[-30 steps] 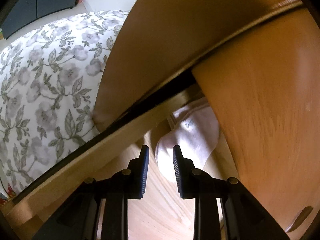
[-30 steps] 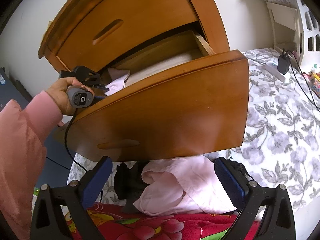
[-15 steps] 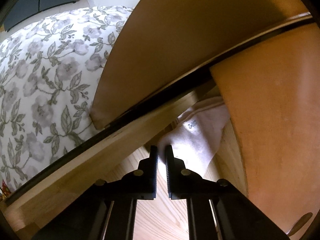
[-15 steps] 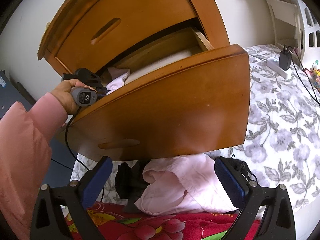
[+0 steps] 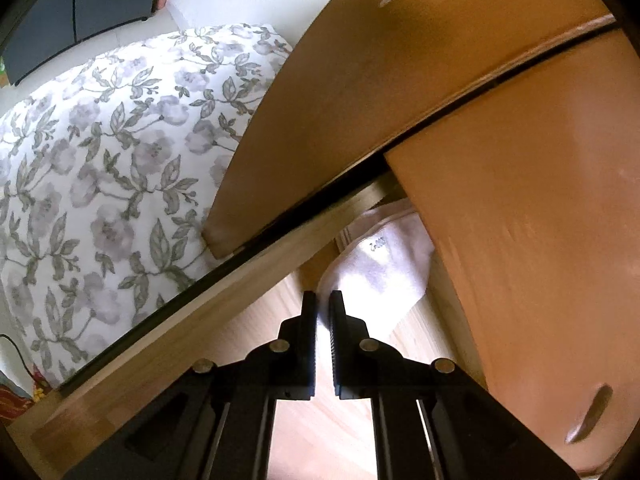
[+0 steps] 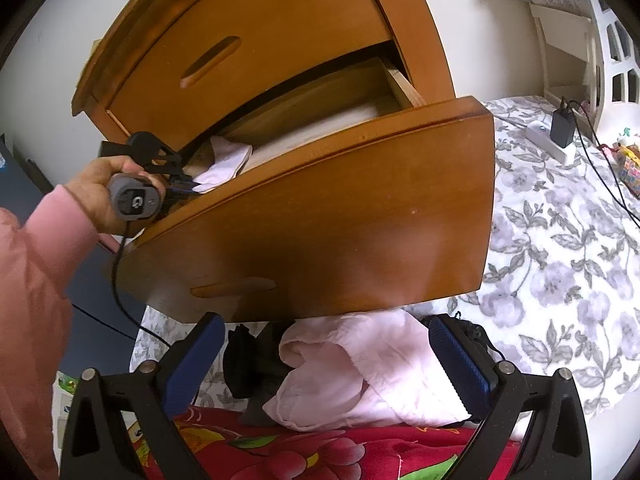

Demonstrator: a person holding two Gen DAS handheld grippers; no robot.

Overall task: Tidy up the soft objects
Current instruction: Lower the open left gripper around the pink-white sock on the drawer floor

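Left claw [image 5: 323, 312] is closed, pinching the edge of a white sock [image 5: 384, 264] inside the open drawer [image 6: 320, 216]. Right claw [image 6: 324, 364] is wide open, empty, over one pink garment [image 6: 360, 376] on the bed [image 6: 560, 272], dark item [image 6: 244, 364] at its 9 o'clock. Count: one stowed, two left.
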